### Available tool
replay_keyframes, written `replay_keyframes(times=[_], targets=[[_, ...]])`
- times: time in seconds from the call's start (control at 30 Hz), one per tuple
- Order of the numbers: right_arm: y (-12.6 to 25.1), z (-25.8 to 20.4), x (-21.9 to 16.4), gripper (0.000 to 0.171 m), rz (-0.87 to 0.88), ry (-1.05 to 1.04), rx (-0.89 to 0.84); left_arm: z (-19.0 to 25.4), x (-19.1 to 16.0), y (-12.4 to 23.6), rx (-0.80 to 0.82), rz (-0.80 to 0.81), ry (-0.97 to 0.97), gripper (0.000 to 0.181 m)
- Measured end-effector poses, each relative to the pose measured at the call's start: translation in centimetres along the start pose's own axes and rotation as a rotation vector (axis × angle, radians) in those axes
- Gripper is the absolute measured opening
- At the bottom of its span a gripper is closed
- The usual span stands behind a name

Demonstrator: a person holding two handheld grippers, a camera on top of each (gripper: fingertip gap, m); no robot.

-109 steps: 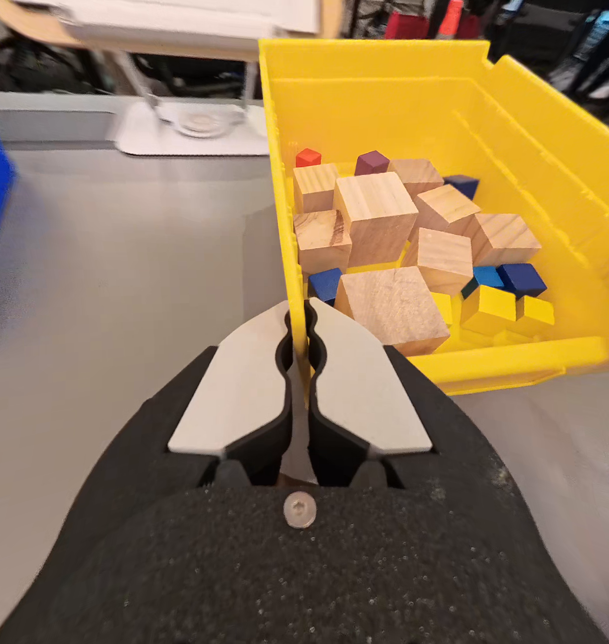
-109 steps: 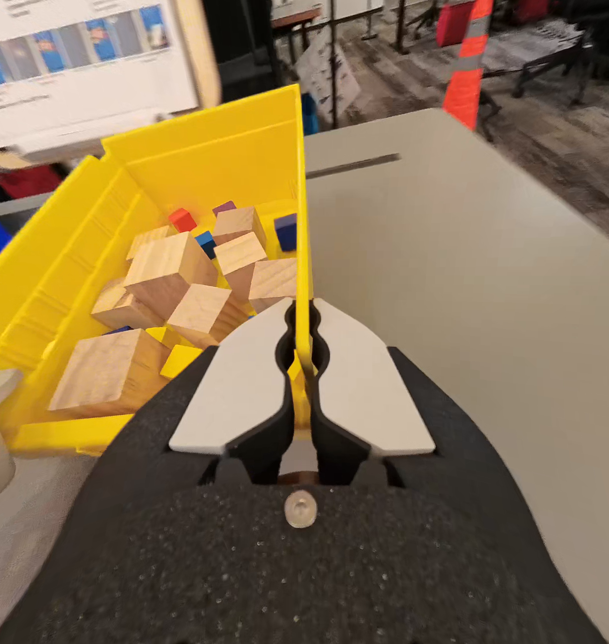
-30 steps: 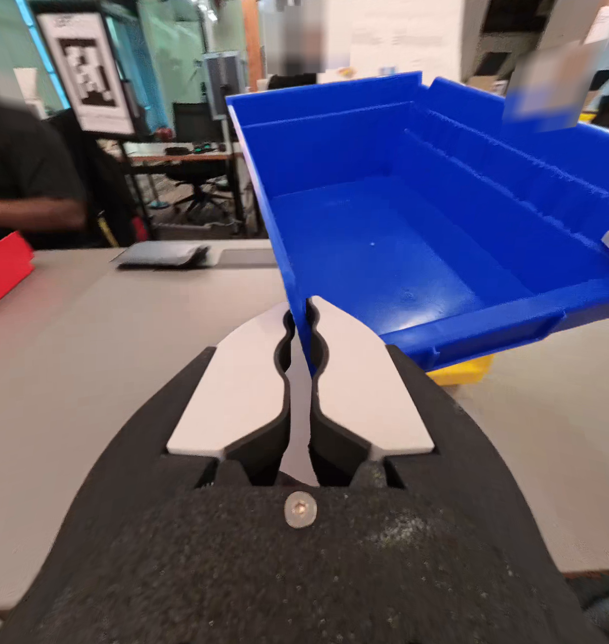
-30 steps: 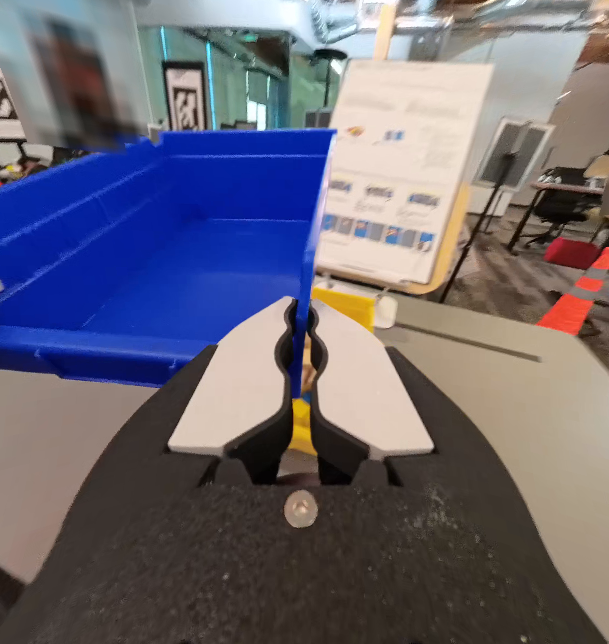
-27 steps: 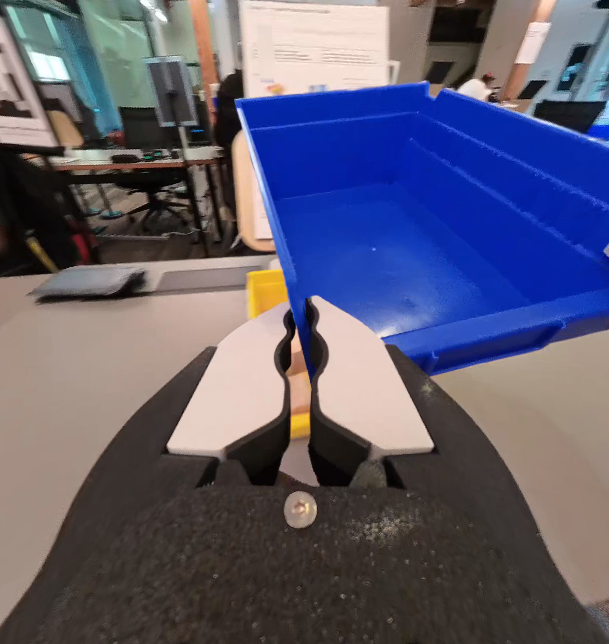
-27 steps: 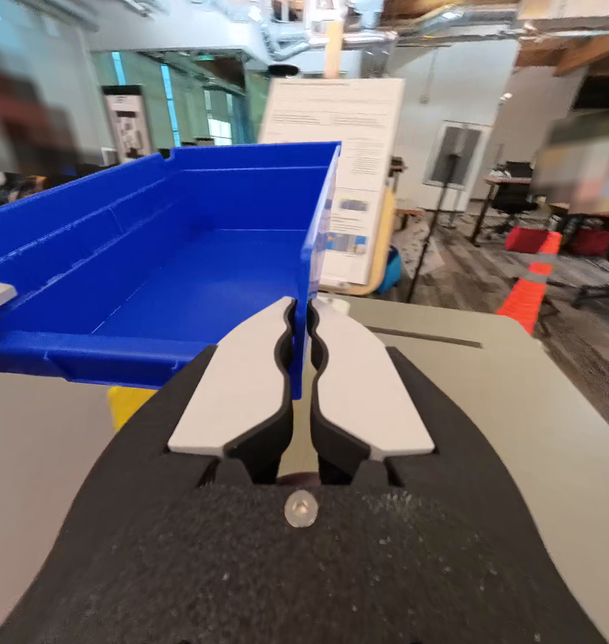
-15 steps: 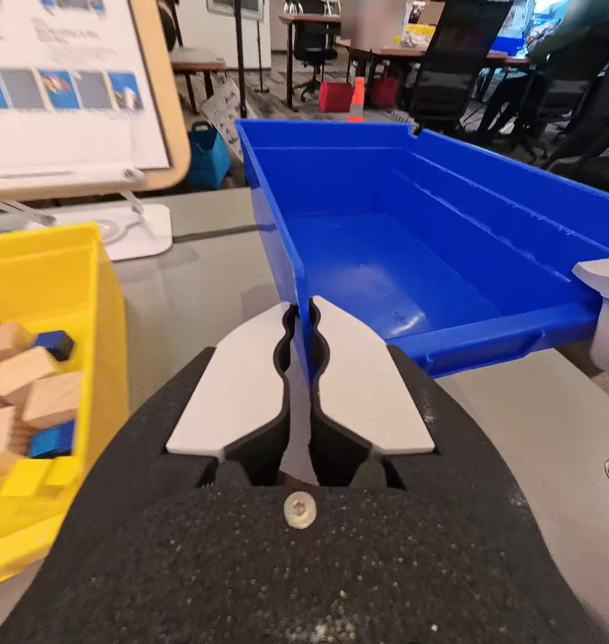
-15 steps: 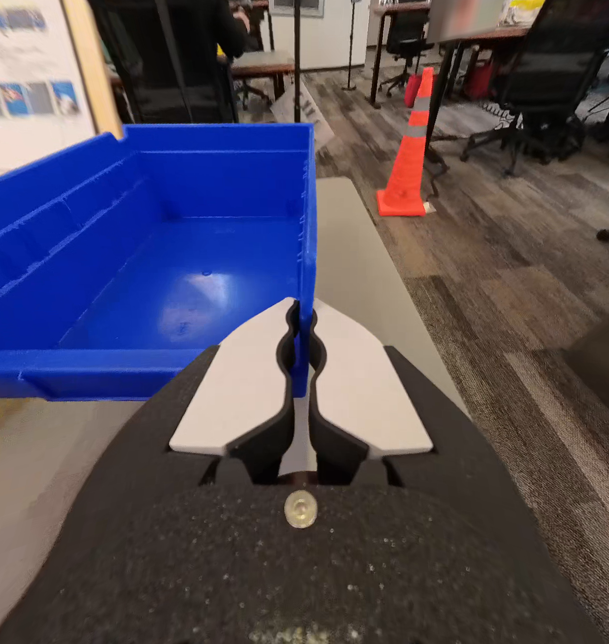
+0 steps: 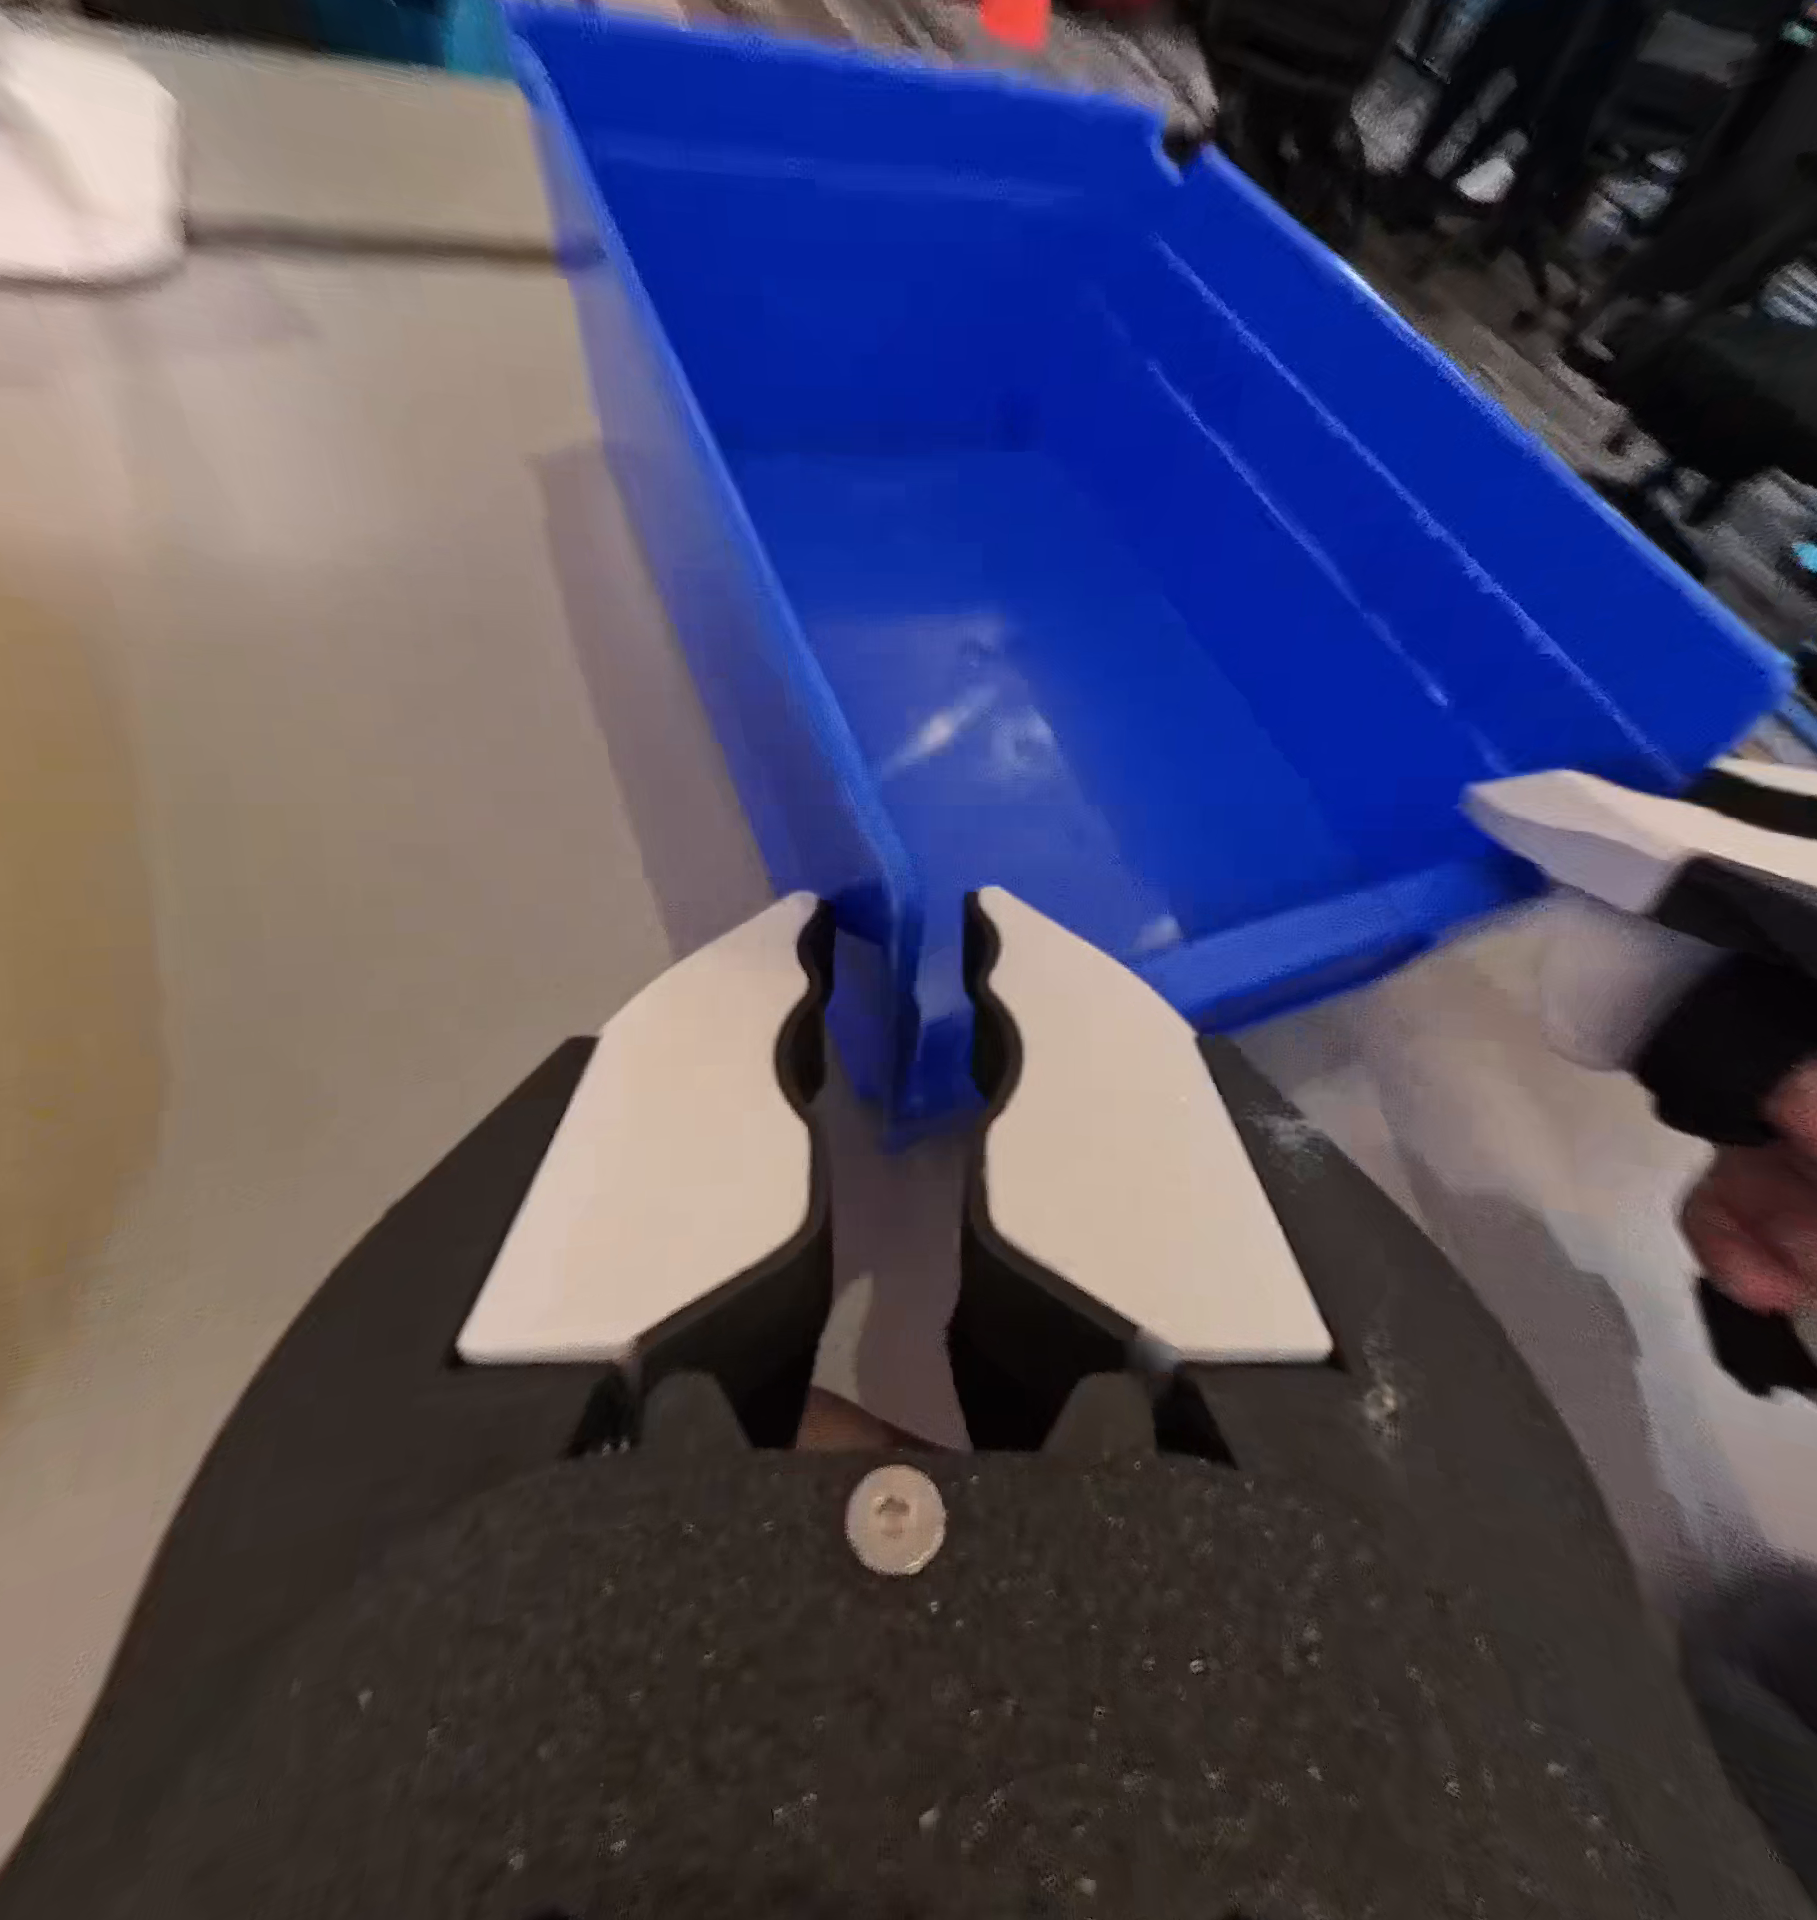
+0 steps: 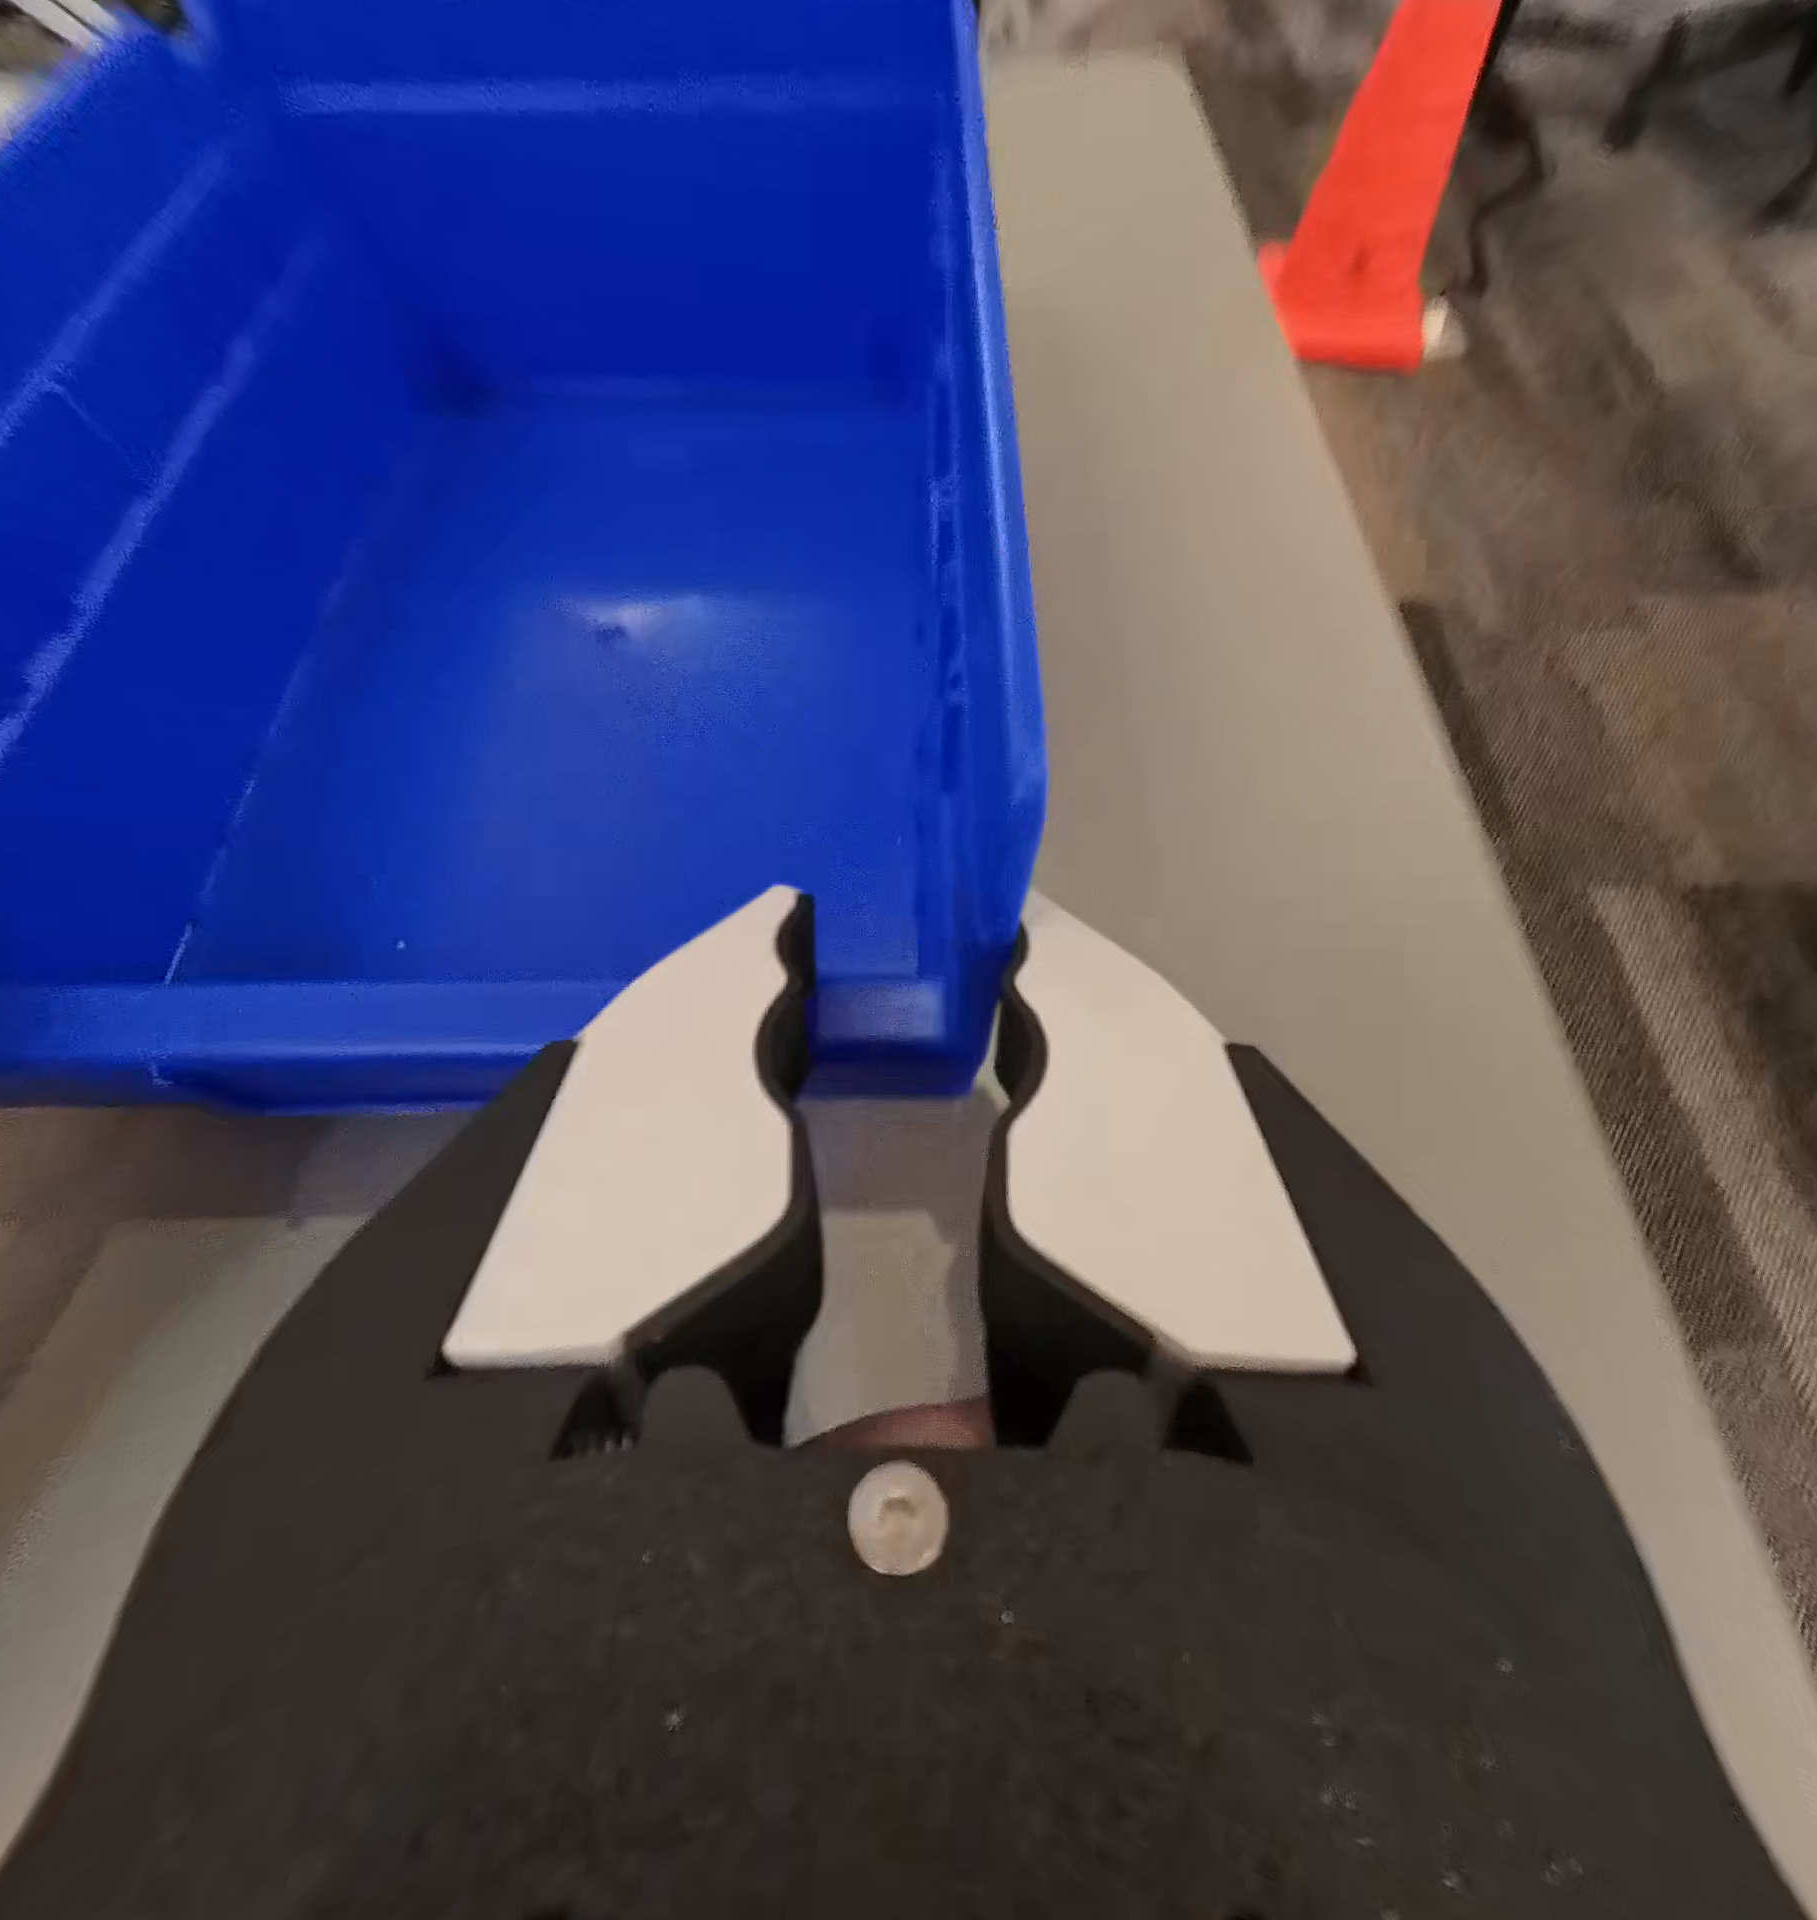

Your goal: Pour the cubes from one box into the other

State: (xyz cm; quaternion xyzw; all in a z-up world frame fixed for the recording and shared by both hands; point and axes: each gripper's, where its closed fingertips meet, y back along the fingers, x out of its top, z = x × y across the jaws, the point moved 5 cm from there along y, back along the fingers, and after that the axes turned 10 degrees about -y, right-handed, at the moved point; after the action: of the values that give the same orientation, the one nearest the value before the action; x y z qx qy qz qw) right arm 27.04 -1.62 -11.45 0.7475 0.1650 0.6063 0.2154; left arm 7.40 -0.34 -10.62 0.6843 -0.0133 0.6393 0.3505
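The blue box (image 9: 1039,582) stands on the grey table (image 9: 364,675) and its inside is bare; no cubes show in either view. My left gripper (image 9: 896,902) is open, its fingers on either side of the box's near left corner wall without pinching it. My right gripper (image 10: 909,914) is open too, straddling the near right corner wall of the blue box (image 10: 530,665). The right gripper also shows in the left wrist view (image 9: 1610,862), held by a hand at the box's right corner. The picture is blurred by motion.
The table's right edge (image 10: 1455,831) runs close beside the box, with carpeted floor beyond. An orange cone (image 10: 1371,208) stands on the floor at the back right. A white base plate (image 9: 42,197) lies at the far left. A blurred yellowish patch (image 9: 31,935) sits at the left edge.
Both grippers carried the blue box to the right, away from the yellow box of cubes, and down to the table. Both have now opened and let go of its walls.
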Motion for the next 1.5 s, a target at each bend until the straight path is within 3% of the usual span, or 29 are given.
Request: replay_keyframes(times=[0.13, 0.27, 0.4, 0.53, 0.63, 0.77, 0.8, 0.87, 0.9, 0.97, 1.03, 1.13, 1.3, 1.5], targets=[[0.7, 0.4, 0.4, 0.040, 0.020, -0.028, -0.025, -0.7, -0.3, 1.8, -0.049, -0.007, -0.025, 0.030], [5.6, -1.8, 4.6, 0.042, 0.277, 0.151, -0.112, -4.3, 1.8, 8.1, -0.098, 0.057, -0.119, 0.042], [7.1, -12.2, 4.3, 0.044, 0.299, 0.265, 0.123, -13.2, 2.2, 15.3, 0.001, 0.105, -0.033, 0.045], [5.9, -26.8, -2.2, 0.056, 0.151, 0.205, 0.506, -23.0, -0.2, 20.3, 0.261, 0.137, 0.019, 0.051], [3.8, -32.3, -4.7, 0.055, 0.095, 0.259, 0.408, -27.8, -2.8, 20.6, 0.394, 0.096, 0.011, 0.054], [0.1, -34.2, -5.3, 0.054, 0.057, 0.259, 0.227, -30.7, -5.4, 17.5, 0.426, 0.007, 0.024, 0.048], [-0.8, -34.3, -5.5, 0.048, 0.022, 0.238, 0.208, -31.0, -5.5, 16.9, 0.405, 0.029, 0.044, 0.039], [-1.8, -33.8, -5.1, 0.011, 0.034, 0.179, 0.168, -30.7, -5.7, 15.8, 0.310, 0.041, 0.072, 0.007], [-1.9, -33.6, -4.9, 0.004, 0.039, 0.142, 0.167, -30.7, -5.7, 15.7, 0.325, 0.023, 0.049, 0.005], [-2.2, -33.6, -4.8, 0.003, 0.041, 0.082, 0.166, -30.6, -5.6, 15.7, 0.345, -0.022, -0.044, 0.005], [-1.9, -34.1, -4.9, 0.002, 0.039, 0.089, 0.124, -30.9, -5.7, 15.9, 0.329, -0.013, -0.007, 0.005], [-0.8, -36.6, -4.9, 0.003, 0.072, 0.114, 0.145, -33.3, -5.1, 17.3, 0.305, 0.056, 0.103, 0.004], [0.6, -44.3, -4.9, 0.006, 0.142, 0.188, 0.203, -39.4, -3.7, 22.3, 0.406, 0.153, 0.121, 0.003], [1.0, -53.8, -5.7, 0.005, 0.190, 0.179, 0.263, -47.0, -5.6, 27.2, 0.495, 0.179, 0.120, 0.002]])
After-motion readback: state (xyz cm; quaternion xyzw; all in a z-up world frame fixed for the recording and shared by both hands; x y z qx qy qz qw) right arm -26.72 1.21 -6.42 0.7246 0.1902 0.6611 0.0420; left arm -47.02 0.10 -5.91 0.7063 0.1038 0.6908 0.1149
